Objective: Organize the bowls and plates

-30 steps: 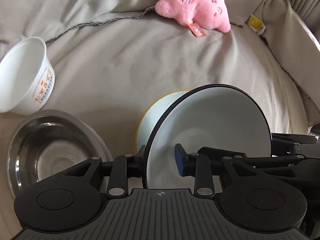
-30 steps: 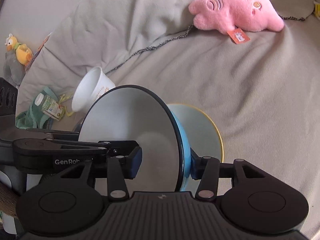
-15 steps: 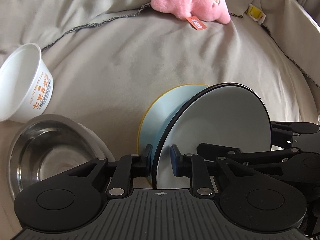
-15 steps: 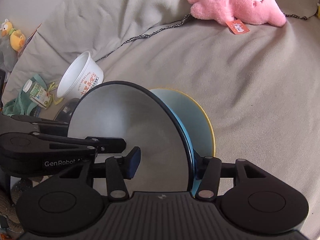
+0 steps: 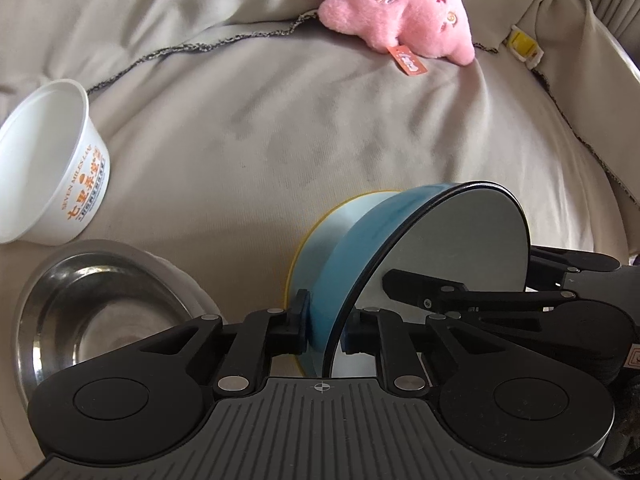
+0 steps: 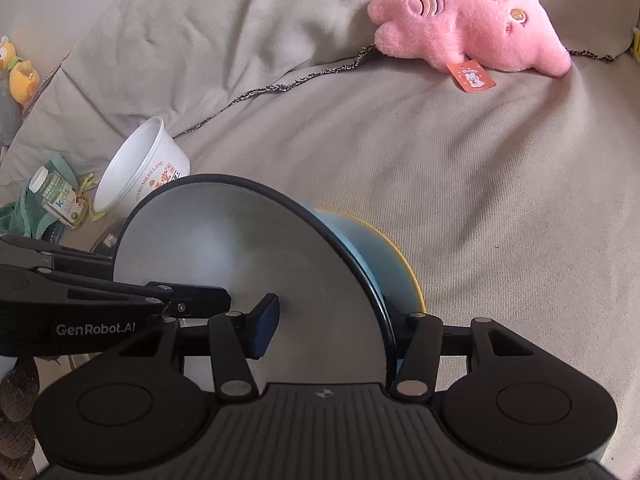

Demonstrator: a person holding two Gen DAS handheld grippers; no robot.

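A blue bowl with a black rim and pale inside (image 5: 360, 248) (image 6: 256, 264) is held on edge above the sofa cover. My left gripper (image 5: 326, 330) is shut on its near rim, one finger outside and one inside. My right gripper (image 6: 332, 326) straddles the opposite rim with its jaws wide apart, open. A light blue plate with a yellow rim (image 5: 320, 236) (image 6: 384, 256) stands just behind the bowl. A steel bowl (image 5: 96, 304) lies at the left, and a white paper bowl with orange print (image 5: 52, 160) (image 6: 140, 168) lies tilted beyond it.
A pink plush toy (image 5: 396, 16) (image 6: 472, 28) lies at the back of the beige sofa cover (image 5: 280, 128). A small bottle on green cloth (image 6: 56, 200) and a yellow toy (image 6: 20, 72) sit at the far left edge.
My left gripper has closed on the bowl's rim and the bowl has turned, showing its blue outside. My right gripper's jaws stay apart around the other rim.
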